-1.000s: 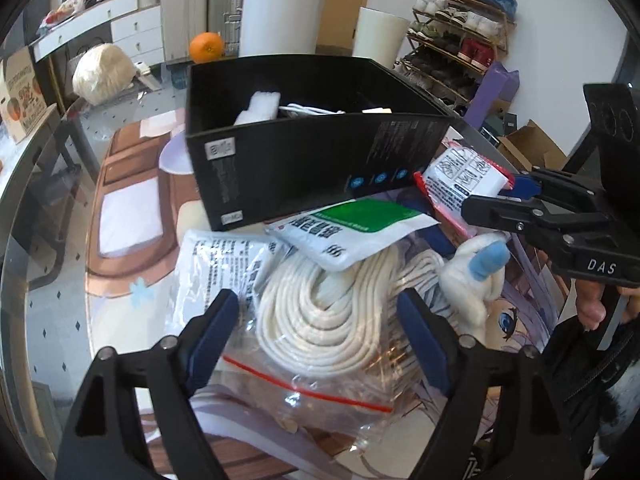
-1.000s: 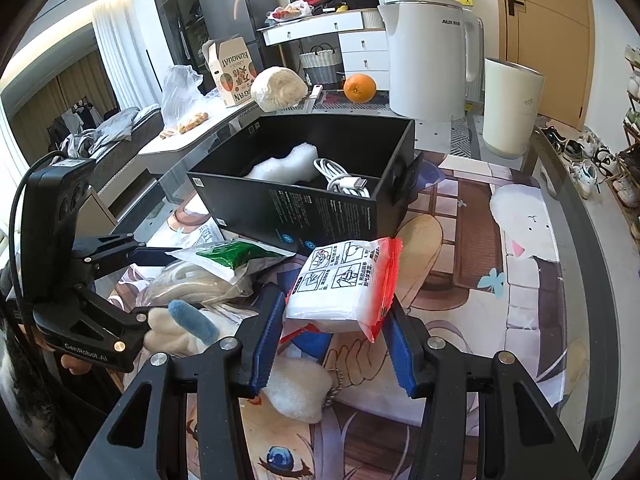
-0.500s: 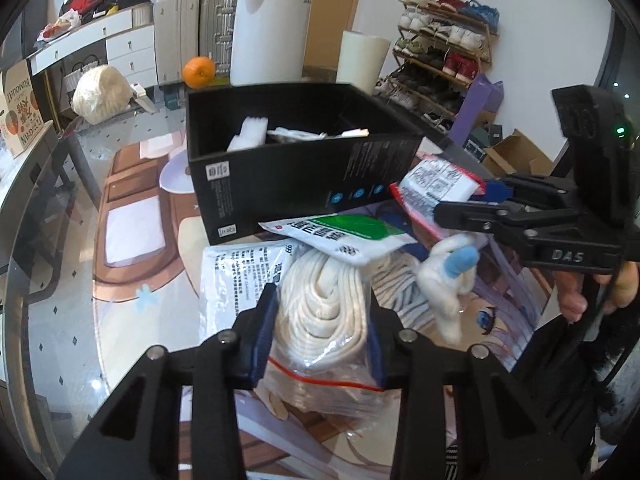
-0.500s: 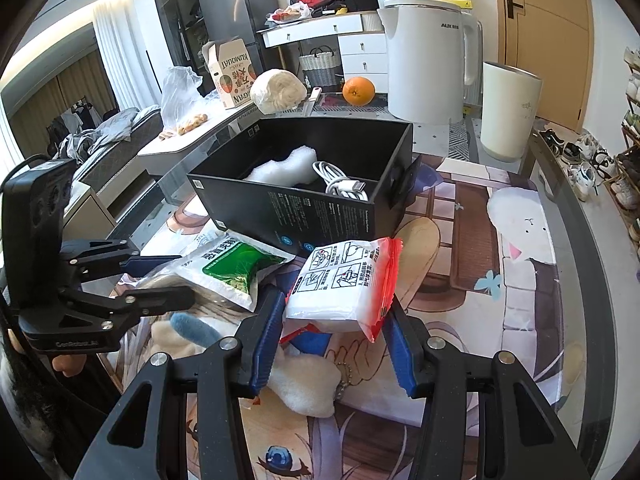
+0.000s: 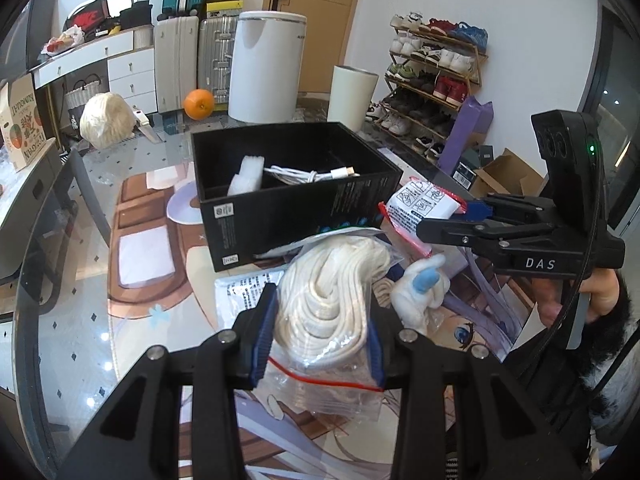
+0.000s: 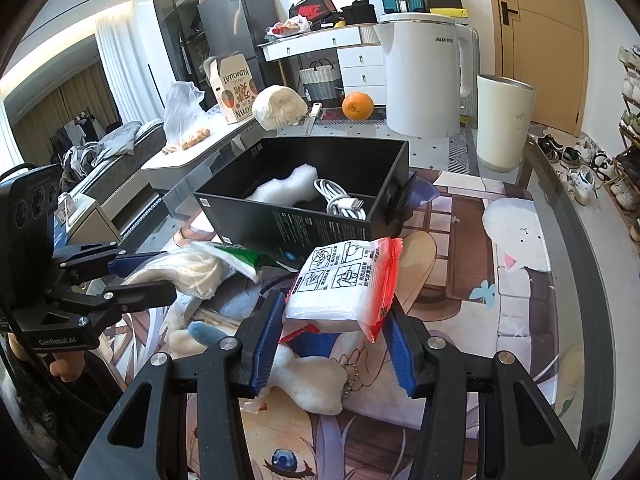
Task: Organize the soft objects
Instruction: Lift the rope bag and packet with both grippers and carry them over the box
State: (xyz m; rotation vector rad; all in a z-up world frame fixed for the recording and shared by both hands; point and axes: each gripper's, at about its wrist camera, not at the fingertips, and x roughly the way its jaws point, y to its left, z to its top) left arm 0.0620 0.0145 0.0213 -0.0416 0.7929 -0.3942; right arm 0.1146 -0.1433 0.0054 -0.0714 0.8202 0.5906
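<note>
Left gripper (image 5: 320,332): clamped on bagged white rope (image 5: 332,304), raised just before the black box (image 5: 288,184).
Right gripper (image 6: 332,344): clamped on red-edged white packet (image 6: 344,280), held near the box front.

Coiled white rope in a clear zip bag (image 5: 320,320) with a red seal line is sitting squeezed between the left claw (image 5: 318,334) pads, its loose bag end hanging below them. White packet with red edges (image 6: 344,284), printed with pictograms, is standing pinched between the right claw (image 6: 332,340) pads, tilted. Black open box (image 5: 296,196) is lying ahead of both claws, holding a white foam piece (image 6: 284,190) and a coiled white cable (image 6: 340,200). White plush with a blue part (image 5: 420,288) is lying just right of the left claw; green-and-white packet (image 6: 236,258) is resting against the rope bag.
</note>
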